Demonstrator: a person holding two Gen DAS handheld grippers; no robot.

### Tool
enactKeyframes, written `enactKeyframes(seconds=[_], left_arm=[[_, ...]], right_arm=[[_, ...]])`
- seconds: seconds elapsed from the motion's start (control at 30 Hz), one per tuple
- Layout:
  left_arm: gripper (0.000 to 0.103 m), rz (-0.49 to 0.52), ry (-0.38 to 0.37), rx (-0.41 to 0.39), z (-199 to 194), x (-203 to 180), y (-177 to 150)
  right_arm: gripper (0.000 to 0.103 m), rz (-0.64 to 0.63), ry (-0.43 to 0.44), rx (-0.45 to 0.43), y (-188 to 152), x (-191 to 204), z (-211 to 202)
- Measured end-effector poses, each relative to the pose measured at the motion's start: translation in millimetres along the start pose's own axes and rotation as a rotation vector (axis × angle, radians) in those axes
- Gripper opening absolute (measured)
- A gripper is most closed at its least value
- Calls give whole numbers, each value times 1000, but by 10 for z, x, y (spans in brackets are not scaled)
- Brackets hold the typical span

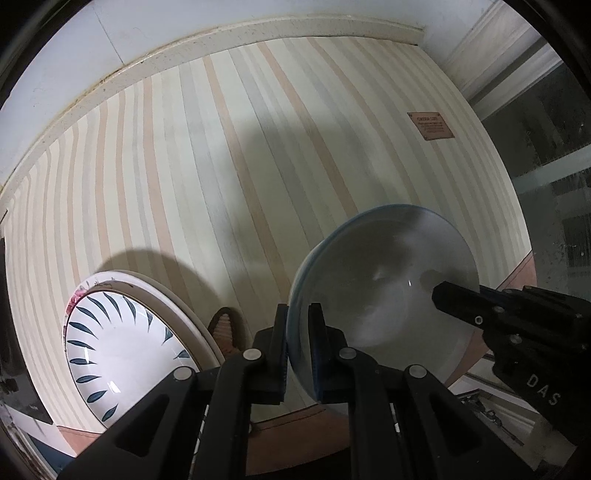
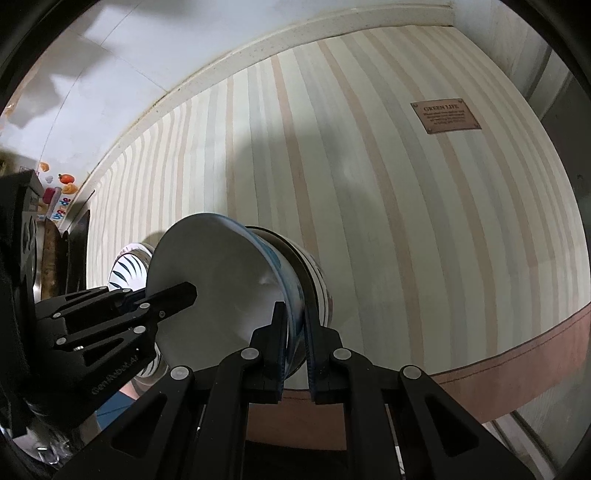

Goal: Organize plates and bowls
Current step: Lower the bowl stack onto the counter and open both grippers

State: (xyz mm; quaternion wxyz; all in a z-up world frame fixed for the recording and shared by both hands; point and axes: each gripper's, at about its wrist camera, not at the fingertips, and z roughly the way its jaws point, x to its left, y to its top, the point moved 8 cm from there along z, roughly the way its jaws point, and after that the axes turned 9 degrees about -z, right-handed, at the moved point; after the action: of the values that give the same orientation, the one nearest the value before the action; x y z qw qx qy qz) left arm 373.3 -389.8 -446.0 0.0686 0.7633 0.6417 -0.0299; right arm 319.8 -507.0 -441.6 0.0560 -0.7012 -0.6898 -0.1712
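Note:
A white bowl with a blue outside is held above the striped mat by both grippers. My left gripper is shut on its near rim. My right gripper is shut on the opposite rim of the same bowl and shows at the right of the left wrist view. A second bowl or cup sits nested under the held bowl. A bowl with dark blue leaf marks rests in a wider plate at the lower left.
A striped cream and tan mat covers the table, with a brown border and a brown label. A pale wall ledge runs behind it. Dark furniture and colourful items stand at the left.

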Motion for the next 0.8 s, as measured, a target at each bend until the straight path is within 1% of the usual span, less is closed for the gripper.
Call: enactKeyframes(seconds=[0.1, 0.37, 0.43, 0.6, 0.67, 0.7, 0.8], left_arm=[[9, -4, -4, 9, 30, 14, -7], [9, -11, -11, 13, 5, 16, -9], [9, -17, -17, 10, -23, 11, -16], [9, -13, -24, -17, -199, 2, -46], [10, -10, -25, -41, -339, 3, -60], [10, -7, -25, -59, -437, 1, -69], [11, 8, -25, -126, -764, 2, -117]], right_arm=[[13, 4, -4, 7, 15, -5, -1], [15, 23, -15, 24, 57, -12, 9], [19, 27, -27, 27, 65, -21, -6], [20, 21, -30, 8, 46, 5, -116], [22, -4, -61, -11, 43, 61, -231], [24, -18, -70, -27, 37, 106, -313], [39, -43, -97, -70, 0, 210, -549]])
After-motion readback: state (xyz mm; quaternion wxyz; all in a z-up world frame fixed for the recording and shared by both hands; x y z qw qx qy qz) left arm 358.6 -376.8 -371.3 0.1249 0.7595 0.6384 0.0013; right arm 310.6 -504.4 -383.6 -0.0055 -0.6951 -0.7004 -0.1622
